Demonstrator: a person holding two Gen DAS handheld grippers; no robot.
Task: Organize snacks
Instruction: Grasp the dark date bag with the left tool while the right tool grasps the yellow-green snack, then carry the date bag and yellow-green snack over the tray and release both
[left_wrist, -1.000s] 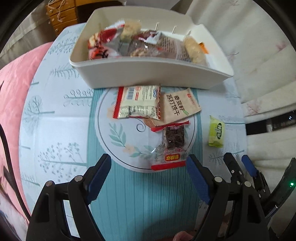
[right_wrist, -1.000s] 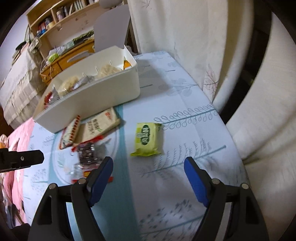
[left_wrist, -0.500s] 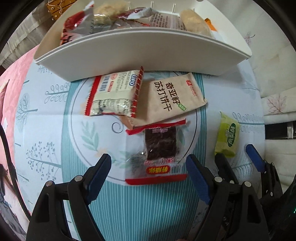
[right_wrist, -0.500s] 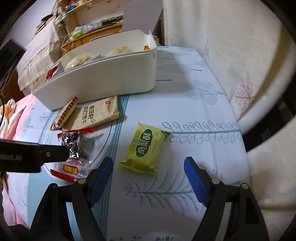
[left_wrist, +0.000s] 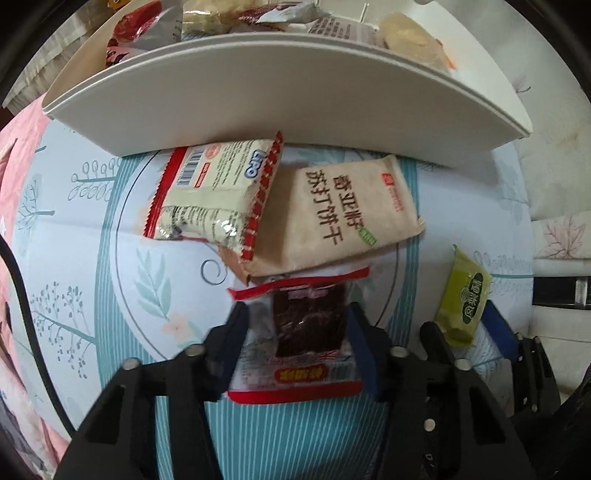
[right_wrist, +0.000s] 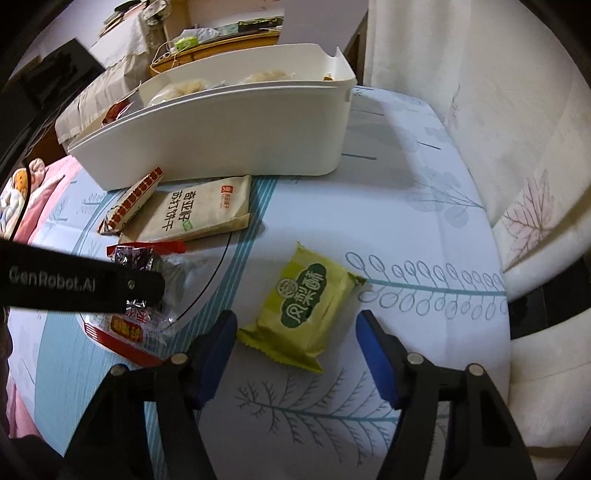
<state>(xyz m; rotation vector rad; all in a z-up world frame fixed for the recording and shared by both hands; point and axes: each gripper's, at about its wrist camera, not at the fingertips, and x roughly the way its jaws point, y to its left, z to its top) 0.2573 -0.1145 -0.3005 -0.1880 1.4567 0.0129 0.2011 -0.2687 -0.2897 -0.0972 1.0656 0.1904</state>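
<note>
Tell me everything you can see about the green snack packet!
The green packet is a small sealed pillow wrapper, shiny yellow-green with crimped ends and a dark green label bearing pale characters. It lies flat and slanted on the tablecloth, apart from the other snacks and outside the white bin. The right gripper hangs just before it, blue pads to either side of its near end, not pressing it.

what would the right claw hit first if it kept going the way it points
Most likely the green snack. It lies on the tablecloth just ahead of the right claw, between its open, closing fingers and not yet touched. Depth is hard to judge, so the tips might meet the cloth beside it first.
</note>
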